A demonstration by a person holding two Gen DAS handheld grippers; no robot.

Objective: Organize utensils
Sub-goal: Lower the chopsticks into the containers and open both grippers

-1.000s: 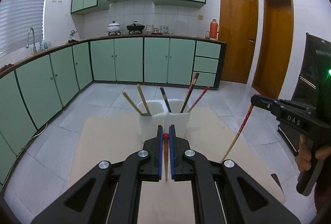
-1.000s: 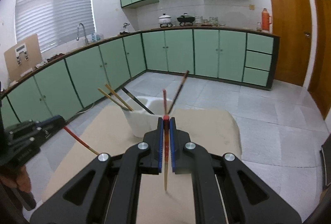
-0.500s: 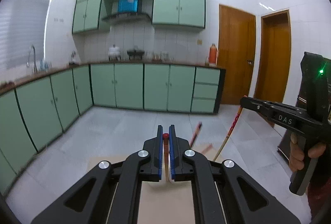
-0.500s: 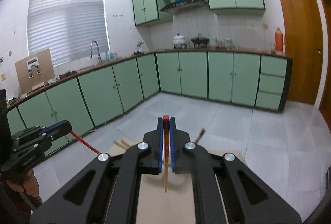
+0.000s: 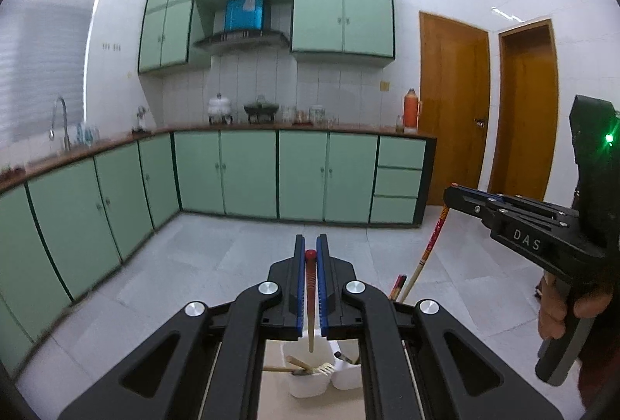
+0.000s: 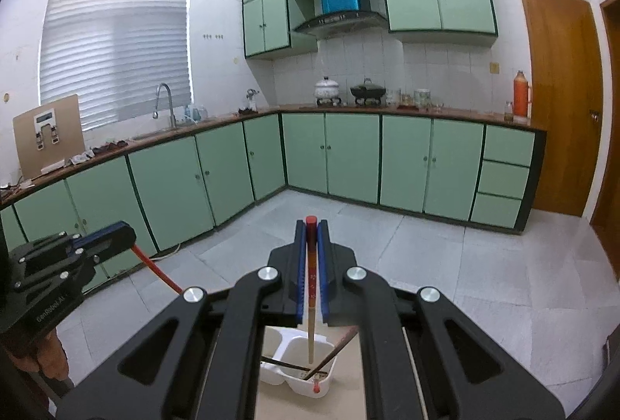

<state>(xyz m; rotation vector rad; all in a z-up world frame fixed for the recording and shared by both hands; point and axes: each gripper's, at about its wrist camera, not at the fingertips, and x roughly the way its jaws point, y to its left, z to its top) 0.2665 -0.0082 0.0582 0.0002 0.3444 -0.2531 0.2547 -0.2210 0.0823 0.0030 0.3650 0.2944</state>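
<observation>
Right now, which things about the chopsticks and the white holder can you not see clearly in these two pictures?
- White holder, left wrist view: the black finger frames cover its sides, so its full outline is unknown.
- Utensils inside it, both views: small and partly covered; their count is uncertain.
- Left gripper's chopstick: whether its tip is inside a compartment cannot be told.
- Right gripper's chopstick: the same doubt.

My left tongs (image 5: 310, 288) and right tongs (image 6: 311, 276) are black with blue pads (image 5: 298, 288) and silver screws (image 5: 269, 287); "DAS" lettering, green light (image 5: 609, 138), bare-skinned hand (image 5: 558, 311).
</observation>
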